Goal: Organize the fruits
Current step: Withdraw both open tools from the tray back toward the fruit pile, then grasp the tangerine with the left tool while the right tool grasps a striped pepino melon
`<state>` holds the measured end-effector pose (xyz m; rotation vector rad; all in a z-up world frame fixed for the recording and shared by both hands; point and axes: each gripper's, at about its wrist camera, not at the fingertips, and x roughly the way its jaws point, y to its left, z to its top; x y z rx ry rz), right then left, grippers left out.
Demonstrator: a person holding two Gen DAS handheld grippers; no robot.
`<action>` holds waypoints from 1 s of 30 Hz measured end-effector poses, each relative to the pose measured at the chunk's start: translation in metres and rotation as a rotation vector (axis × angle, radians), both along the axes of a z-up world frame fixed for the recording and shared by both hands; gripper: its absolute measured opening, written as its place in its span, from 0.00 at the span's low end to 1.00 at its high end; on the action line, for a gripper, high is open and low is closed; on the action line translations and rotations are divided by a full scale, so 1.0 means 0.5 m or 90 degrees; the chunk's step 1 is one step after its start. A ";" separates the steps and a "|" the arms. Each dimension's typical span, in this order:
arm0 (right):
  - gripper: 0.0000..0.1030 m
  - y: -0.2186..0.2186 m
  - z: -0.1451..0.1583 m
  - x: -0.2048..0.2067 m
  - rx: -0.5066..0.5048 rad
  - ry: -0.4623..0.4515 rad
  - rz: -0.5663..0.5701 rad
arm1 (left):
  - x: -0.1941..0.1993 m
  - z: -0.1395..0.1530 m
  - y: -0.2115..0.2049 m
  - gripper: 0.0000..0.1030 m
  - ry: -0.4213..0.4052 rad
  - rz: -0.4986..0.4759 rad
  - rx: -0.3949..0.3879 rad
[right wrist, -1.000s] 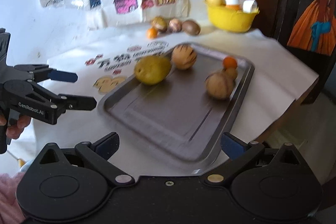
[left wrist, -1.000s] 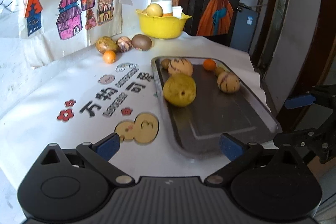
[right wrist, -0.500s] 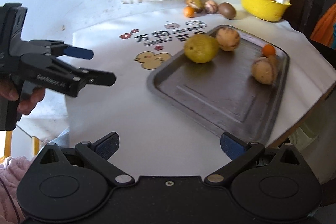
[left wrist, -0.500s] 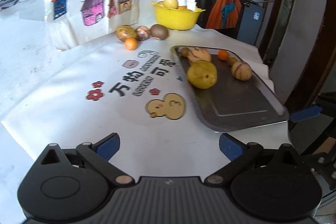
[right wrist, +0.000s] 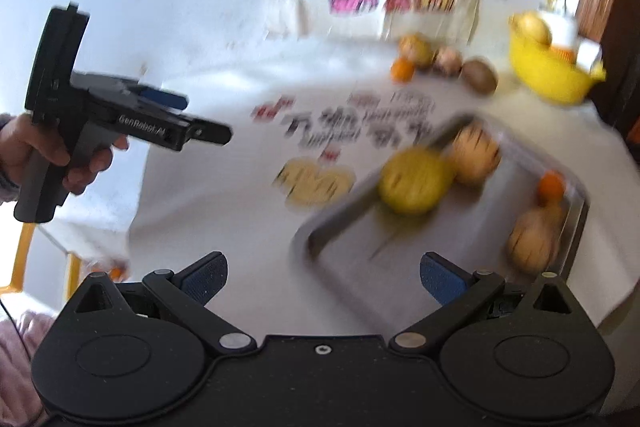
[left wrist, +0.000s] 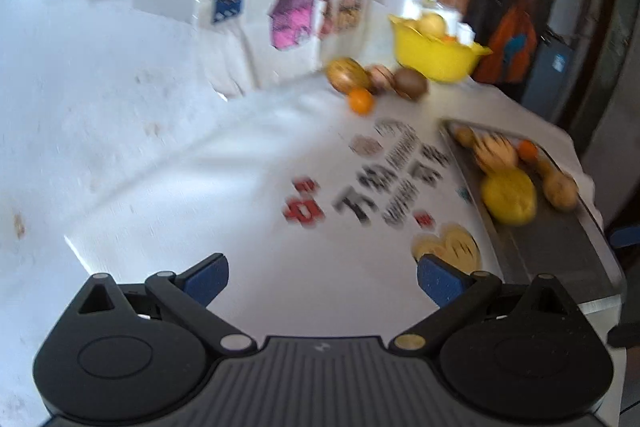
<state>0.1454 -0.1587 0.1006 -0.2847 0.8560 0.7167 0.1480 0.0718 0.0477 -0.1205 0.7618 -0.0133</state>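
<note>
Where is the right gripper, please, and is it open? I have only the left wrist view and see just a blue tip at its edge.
Observer: The right gripper hangs in front of the table with its fingers wide apart and nothing between them.
Operator: Thank you. Is there any fruit on the tray's near end, behind my fingers?
Observer: No. In the right wrist view the near corner of the tray is bare; the yellow fruit lies further back.
Operator: How is my left gripper held?
Observer: A hand grips its handle, and the left gripper points toward the table.
</note>
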 end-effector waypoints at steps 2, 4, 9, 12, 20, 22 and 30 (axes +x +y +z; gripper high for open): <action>0.99 -0.001 0.021 0.048 0.007 -0.025 -0.009 | 0.033 0.011 0.016 1.00 -0.011 0.017 0.002; 0.99 -0.007 0.040 0.097 0.017 -0.047 -0.020 | 0.068 0.021 0.026 1.00 -0.023 0.023 0.006; 0.99 -0.021 0.070 0.242 0.033 -0.119 -0.040 | 0.166 0.022 0.021 1.00 -0.051 0.020 0.014; 0.99 -0.011 0.062 0.329 0.015 -0.147 0.001 | 0.226 0.012 0.006 1.00 -0.068 0.015 0.007; 0.99 0.048 -0.039 0.500 -0.082 -0.198 0.096 | 0.340 -0.028 -0.026 1.00 -0.087 -0.007 -0.019; 0.99 0.061 -0.060 0.529 -0.099 -0.200 0.109 | 0.363 -0.037 -0.031 1.00 -0.089 -0.009 -0.021; 0.95 0.093 -0.124 0.610 -0.136 -0.206 0.104 | 0.429 -0.072 -0.063 0.99 -0.077 -0.032 -0.014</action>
